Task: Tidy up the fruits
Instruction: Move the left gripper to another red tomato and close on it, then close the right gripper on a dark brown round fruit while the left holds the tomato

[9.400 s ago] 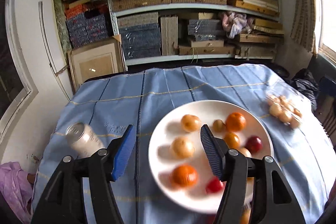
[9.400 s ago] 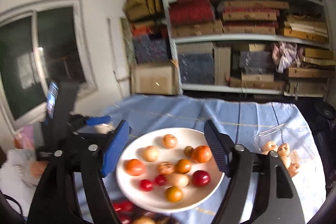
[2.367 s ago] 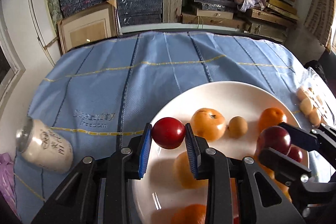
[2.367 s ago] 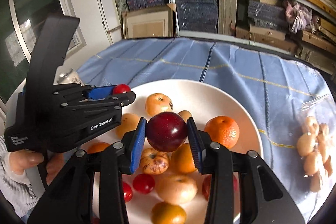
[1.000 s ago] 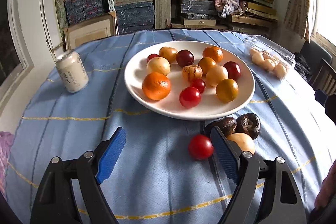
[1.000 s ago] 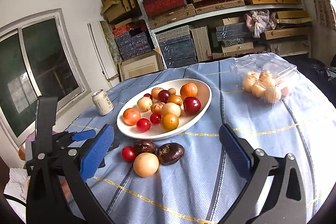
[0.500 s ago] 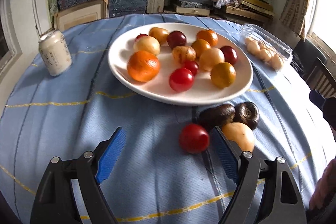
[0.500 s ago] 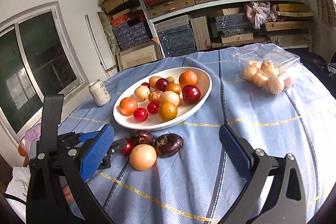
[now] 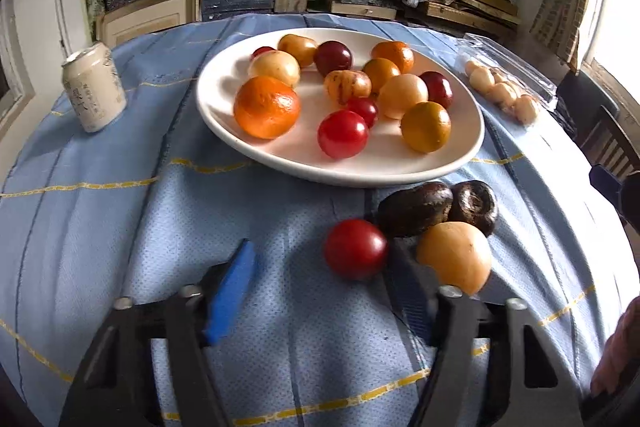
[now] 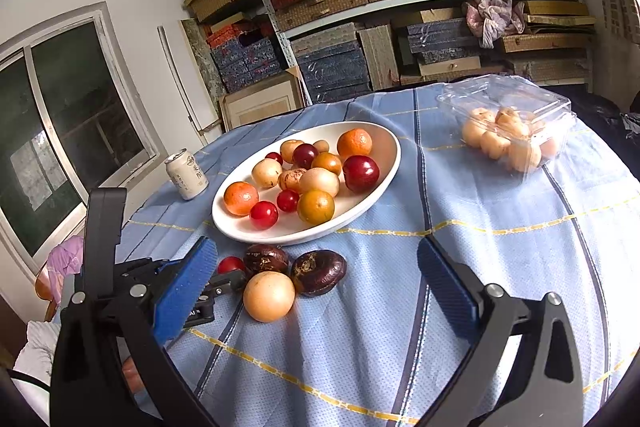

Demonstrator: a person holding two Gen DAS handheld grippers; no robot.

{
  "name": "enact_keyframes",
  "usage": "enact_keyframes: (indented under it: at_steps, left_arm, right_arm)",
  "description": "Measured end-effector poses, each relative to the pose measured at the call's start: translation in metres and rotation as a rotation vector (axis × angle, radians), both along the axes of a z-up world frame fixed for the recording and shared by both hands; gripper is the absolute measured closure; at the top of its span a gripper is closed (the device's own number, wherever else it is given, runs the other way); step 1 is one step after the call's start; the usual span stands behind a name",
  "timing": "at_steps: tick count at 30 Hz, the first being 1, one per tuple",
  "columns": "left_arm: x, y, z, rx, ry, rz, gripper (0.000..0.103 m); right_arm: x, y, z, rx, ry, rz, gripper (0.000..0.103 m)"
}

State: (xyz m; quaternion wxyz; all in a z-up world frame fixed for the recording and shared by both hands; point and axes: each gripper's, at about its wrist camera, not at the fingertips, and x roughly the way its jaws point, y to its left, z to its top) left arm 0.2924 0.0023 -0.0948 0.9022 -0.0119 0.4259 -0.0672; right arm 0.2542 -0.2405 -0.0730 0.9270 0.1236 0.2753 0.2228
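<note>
Because the red fruit (image 9: 355, 249) lies on the tablecloth (image 9: 100, 211) just ahead, toward the right finger of our wide-open, empty left gripper (image 9: 320, 287), we reach with it; our right gripper (image 10: 316, 291) gapes empty, farther off.

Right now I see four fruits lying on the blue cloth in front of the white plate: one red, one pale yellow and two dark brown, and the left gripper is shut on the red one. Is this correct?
Not quite. The left gripper is open: the left wrist view shows the red fruit between its spread fingers, ungripped. The rest holds: pale yellow fruit and two dark brown fruits lie before the white plate.
</note>
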Motion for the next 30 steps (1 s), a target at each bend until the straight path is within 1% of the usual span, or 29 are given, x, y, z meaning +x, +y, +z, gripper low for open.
enact_keyframes:
  at_steps: [2, 7, 11, 12, 16, 20, 30]
  left_arm:
    - [0.0, -0.001, -0.001, 0.009, 0.0, -0.006, 0.055]
    - [0.0, -0.002, -0.002, 0.013, 0.0, -0.015, 0.057]
    - [-0.002, -0.002, -0.002, 0.027, 0.002, -0.024, 0.072]
    - [-0.002, -0.001, -0.002, 0.025, 0.002, -0.022, 0.073]
    - [-0.002, 0.005, -0.002, -0.001, 0.004, -0.018, 0.073]
    - [-0.001, 0.005, -0.002, 0.011, -0.01, -0.018, 0.073]
    - [-0.002, 0.005, -0.001, 0.019, -0.001, -0.014, 0.074]
  right_arm:
    - [0.001, 0.0, -0.001, 0.001, 0.007, -0.001, 0.005]
    - [0.002, 0.0, -0.004, -0.008, 0.015, -0.004, 0.005]
    - [0.01, 0.003, -0.009, -0.029, 0.057, 0.011, 0.004]
    - [0.011, 0.003, -0.011, -0.033, 0.065, 0.015, 0.004]
    - [0.014, 0.006, -0.016, -0.048, 0.086, 0.027, 0.004]
    - [0.015, 0.008, -0.018, -0.057, 0.094, 0.034, 0.004]
    - [0.017, 0.014, -0.022, -0.115, 0.101, 0.057, 0.005]
